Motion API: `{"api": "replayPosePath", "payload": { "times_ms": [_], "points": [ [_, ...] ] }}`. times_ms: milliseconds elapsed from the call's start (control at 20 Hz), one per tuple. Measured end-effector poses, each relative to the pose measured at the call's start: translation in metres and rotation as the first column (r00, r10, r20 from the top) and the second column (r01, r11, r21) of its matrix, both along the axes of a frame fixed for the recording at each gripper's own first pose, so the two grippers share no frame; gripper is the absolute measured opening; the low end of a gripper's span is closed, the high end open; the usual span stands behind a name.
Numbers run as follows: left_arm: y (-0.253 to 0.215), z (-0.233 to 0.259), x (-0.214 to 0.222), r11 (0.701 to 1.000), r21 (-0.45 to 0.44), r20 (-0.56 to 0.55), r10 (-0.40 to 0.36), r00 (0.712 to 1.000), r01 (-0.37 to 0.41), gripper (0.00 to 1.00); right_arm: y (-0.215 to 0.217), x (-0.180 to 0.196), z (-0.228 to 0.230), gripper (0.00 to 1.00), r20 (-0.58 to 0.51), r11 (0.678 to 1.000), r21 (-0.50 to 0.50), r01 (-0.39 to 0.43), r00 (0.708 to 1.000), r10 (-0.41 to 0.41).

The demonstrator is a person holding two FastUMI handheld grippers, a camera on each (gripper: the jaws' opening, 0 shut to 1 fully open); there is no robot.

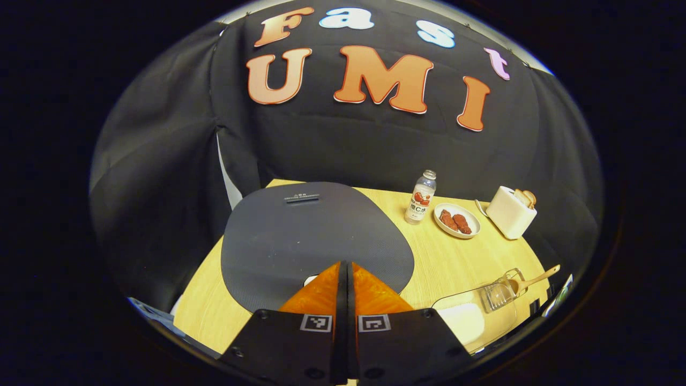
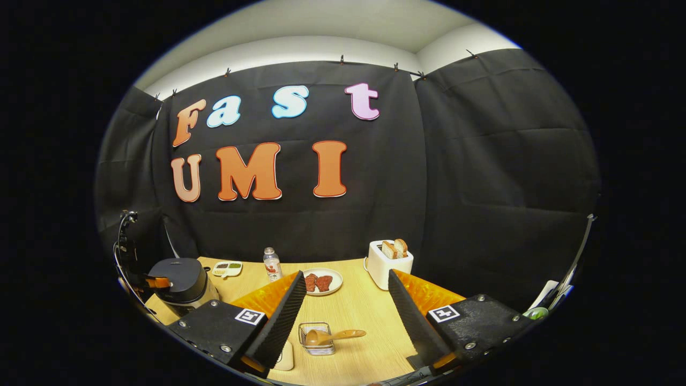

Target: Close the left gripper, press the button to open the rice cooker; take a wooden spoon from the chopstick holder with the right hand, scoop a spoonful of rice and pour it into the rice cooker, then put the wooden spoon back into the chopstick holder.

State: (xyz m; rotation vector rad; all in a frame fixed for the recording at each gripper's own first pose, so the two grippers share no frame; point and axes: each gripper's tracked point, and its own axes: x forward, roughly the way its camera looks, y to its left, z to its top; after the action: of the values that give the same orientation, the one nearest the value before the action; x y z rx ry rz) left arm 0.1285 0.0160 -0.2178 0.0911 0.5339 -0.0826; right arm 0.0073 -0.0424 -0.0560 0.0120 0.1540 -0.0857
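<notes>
Two tongs over one bench: left pair pressed together, right pair spread wide and empty.

Left tongs [image 1: 343, 268]: fingers meeting along their length, tips directly above the front edge of the rice cooker [image 1: 316, 236], whose dark lid is down. Ahead and to the right of them on the bench [image 1: 461, 257]: bottle [image 1: 421, 197], plate [image 1: 457, 220] with two reddish pieces, toaster [image 1: 512, 212]. Low right of them: wire chopstick holder [image 1: 501, 292] with the wooden spoon [image 1: 536, 279] leaning out. Right tongs [image 2: 345, 311]: nothing between the fingers; chopstick holder [image 2: 317, 339] lies just below the gap, spoon [image 2: 335, 336] resting across it, handle to the right. Rice cooker [image 2: 179, 284] far left of these tongs, toaster [image 2: 390, 261] with bread ahead.
</notes>
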Motion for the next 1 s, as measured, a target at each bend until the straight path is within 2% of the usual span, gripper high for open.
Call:
{"api": "replayPosePath", "payload": {
  "times_ms": [100,200,250,350,550,750,900,1000],
  "points": [
    [-0.001,0.028,0.002,0.999,0.041,0.076,-0.002,0.997,-0.001,0.02,-0.006,0.001,-0.006,0.95,-0.005,1.000,0.001,0.008,1.000,-0.008],
    [-0.004,0.075,0.003,0.998,0.062,0.188,0.000,0.982,-0.012,0.01,-0.009,0.001,-0.015,0.95,-0.019,1.000,0.016,0.012,1.000,-0.012],
    [-0.007,0.101,0.002,0.998,0.062,0.243,0.000,0.970,-0.015,0.04,-0.009,0.002,-0.019,0.95,-0.026,1.000,0.024,0.012,1.000,-0.011],
    [-0.015,0.139,-0.005,0.999,0.039,0.308,-0.012,0.951,0.000,0.04,-0.012,0.002,-0.028,0.95,-0.037,0.999,0.039,0.011,0.999,-0.009],
    [-0.022,0.186,-0.020,0.999,0.034,0.377,-0.016,0.926,0.003,0.04,-0.011,0.010,-0.039,0.95,-0.032,0.998,0.059,0.001,0.999,0.000],
    [-0.024,0.205,-0.036,0.999,0.031,0.407,-0.004,0.913,-0.009,0.04,-0.011,0.018,-0.060,0.95,-0.011,0.999,0.044,-0.020,1.000,0.020],
    [-0.029,0.218,-0.046,0.999,-0.027,0.407,0.027,0.913,-0.018,0.05,-0.010,0.022,-0.091,0.95,-0.060,0.995,0.100,-0.029,0.998,0.036],
    [-0.030,0.237,-0.053,0.999,-0.044,0.440,0.042,0.897,-0.025,0.10,-0.014,0.028,-0.105,0.95,-0.081,0.990,0.139,-0.018,0.996,0.029]
  ]
}}
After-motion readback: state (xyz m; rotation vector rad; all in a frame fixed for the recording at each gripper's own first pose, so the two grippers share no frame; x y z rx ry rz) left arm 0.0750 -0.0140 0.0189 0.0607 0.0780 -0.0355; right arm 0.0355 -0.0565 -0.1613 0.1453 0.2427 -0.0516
